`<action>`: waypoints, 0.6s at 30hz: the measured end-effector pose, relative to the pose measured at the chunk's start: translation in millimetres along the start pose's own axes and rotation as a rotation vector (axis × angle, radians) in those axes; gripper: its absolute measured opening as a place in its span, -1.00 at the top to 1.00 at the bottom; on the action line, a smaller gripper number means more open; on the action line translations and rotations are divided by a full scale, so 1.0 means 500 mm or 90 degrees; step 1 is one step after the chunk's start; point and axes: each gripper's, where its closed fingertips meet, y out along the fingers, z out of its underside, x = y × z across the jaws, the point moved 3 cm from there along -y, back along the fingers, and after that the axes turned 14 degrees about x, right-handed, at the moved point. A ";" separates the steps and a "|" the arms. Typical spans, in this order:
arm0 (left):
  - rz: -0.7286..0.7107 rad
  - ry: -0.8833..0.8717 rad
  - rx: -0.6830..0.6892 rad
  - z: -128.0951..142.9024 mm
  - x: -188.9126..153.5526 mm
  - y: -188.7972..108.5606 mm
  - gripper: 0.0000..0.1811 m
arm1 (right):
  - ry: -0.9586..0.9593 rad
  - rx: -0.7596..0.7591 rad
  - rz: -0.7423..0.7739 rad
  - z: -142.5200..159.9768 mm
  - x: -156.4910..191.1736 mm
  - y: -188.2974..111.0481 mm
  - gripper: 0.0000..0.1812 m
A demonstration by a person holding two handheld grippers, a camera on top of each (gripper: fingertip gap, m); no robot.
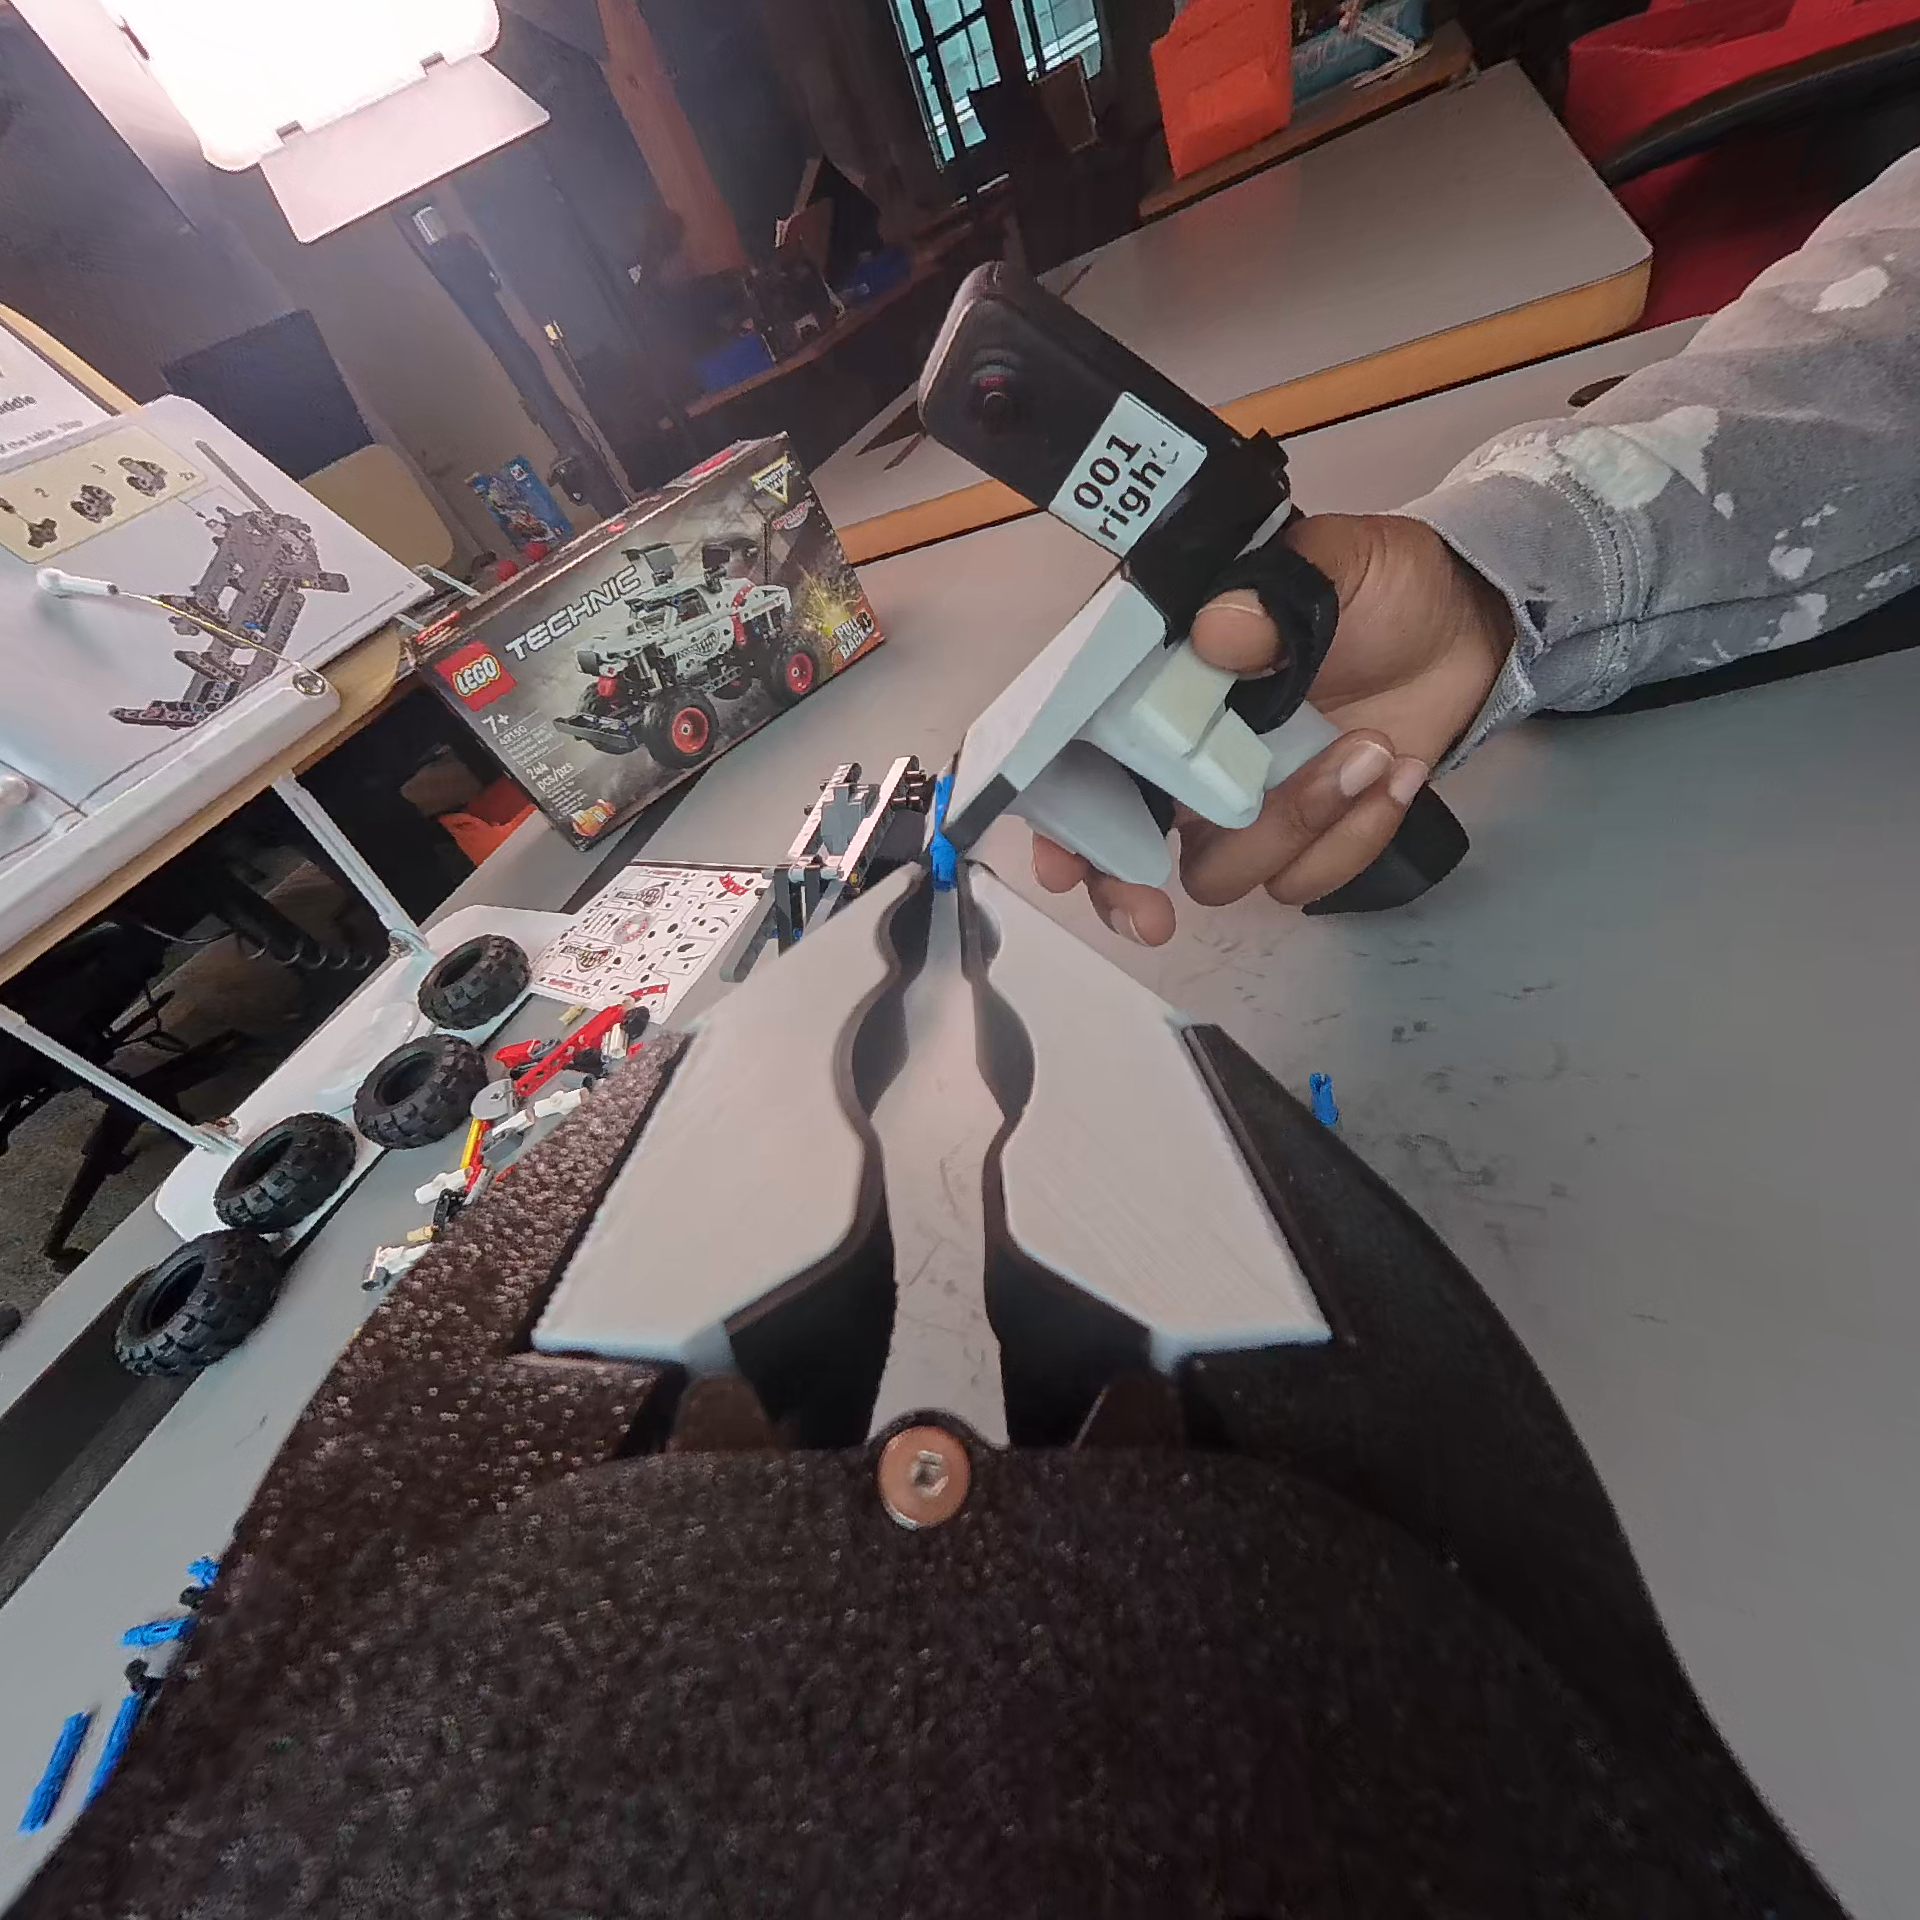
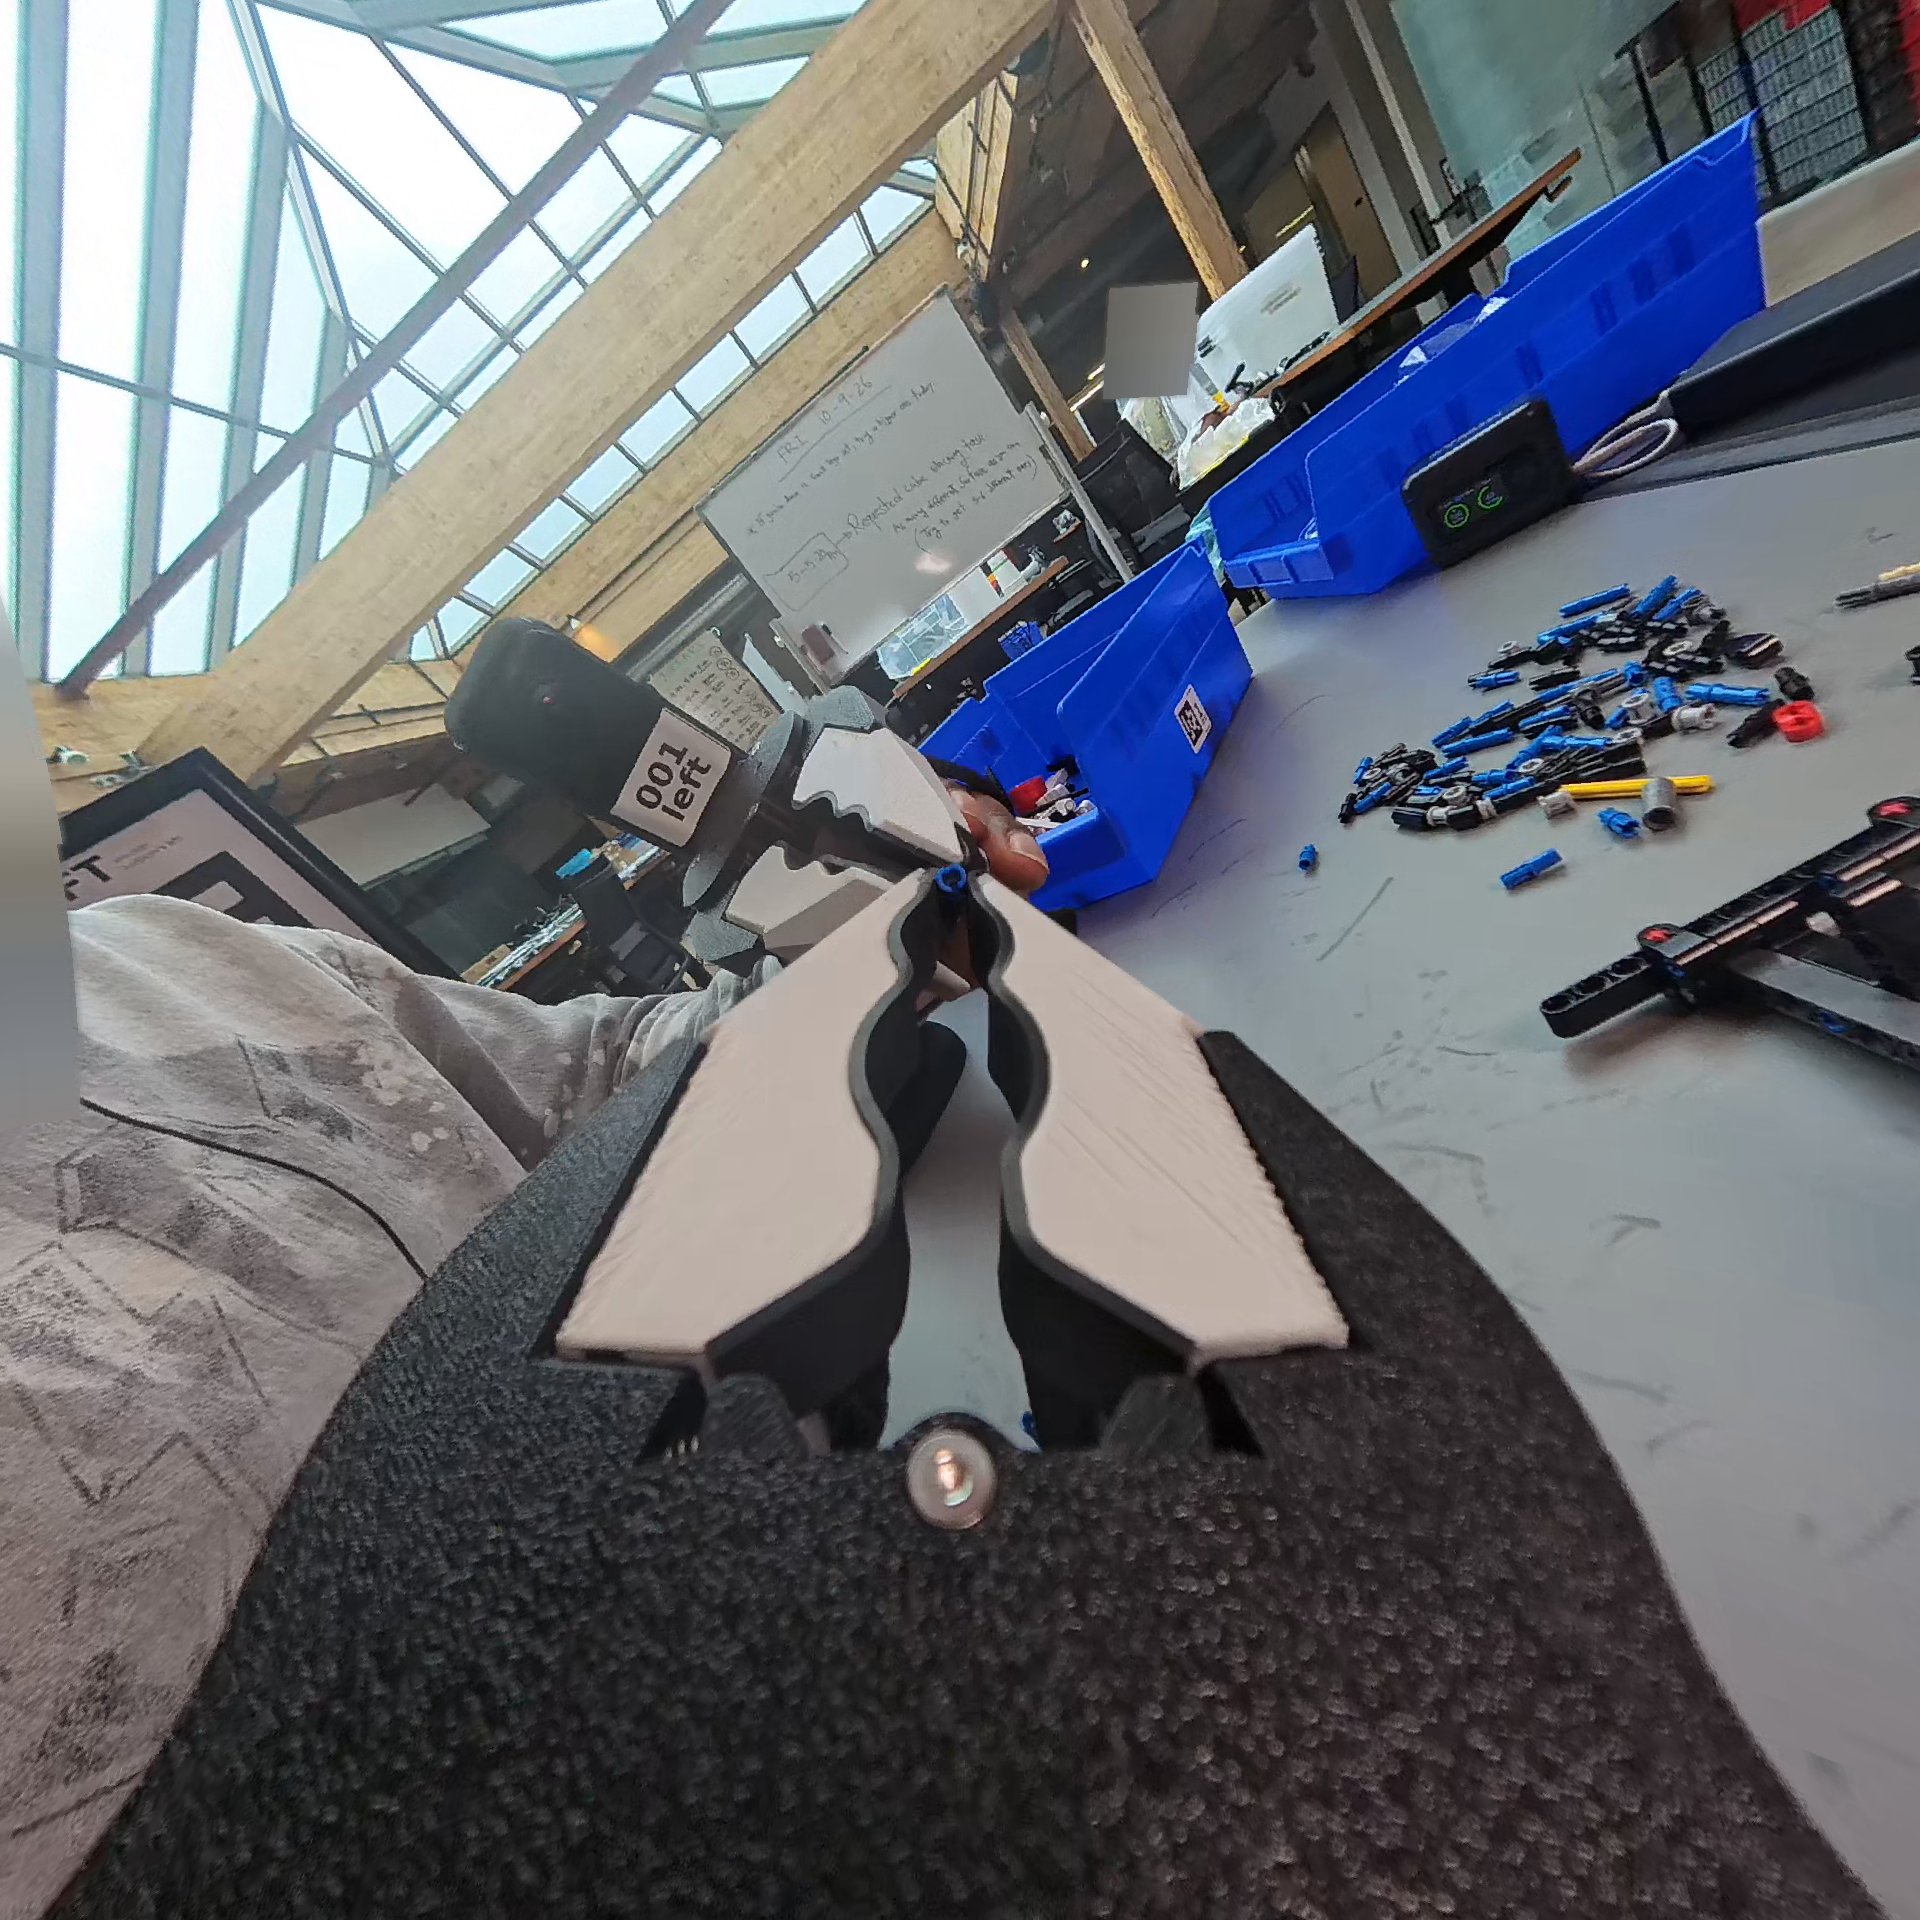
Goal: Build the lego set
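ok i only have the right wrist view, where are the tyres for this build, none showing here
observer: four black knobbly rubber tyres sit in a row near the left edge of the grey table, in the left wrist view.
operator: and is there any picture of the finished model
observer: yes, the printed cardboard set box stands on the table beyond the half-built grey and black chassis.
operator: instructions?
observer: an open paper instruction booklet is propped on a tilted stand at the far left.
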 end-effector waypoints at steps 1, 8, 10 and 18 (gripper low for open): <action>0.003 0.003 0.003 0.001 -0.001 0.000 0.93 | -0.009 0.009 0.003 0.001 0.001 0.000 0.95; 0.053 0.007 0.006 0.001 -0.015 -0.002 0.93 | -0.178 0.115 0.061 0.008 0.021 -0.011 0.91; 0.057 0.013 0.011 0.002 -0.020 0.001 0.93 | -0.206 0.130 0.078 0.012 0.022 -0.013 0.93; 0.100 0.013 0.029 0.011 -0.034 0.006 0.93 | -0.260 0.187 0.099 0.030 0.018 -0.016 0.96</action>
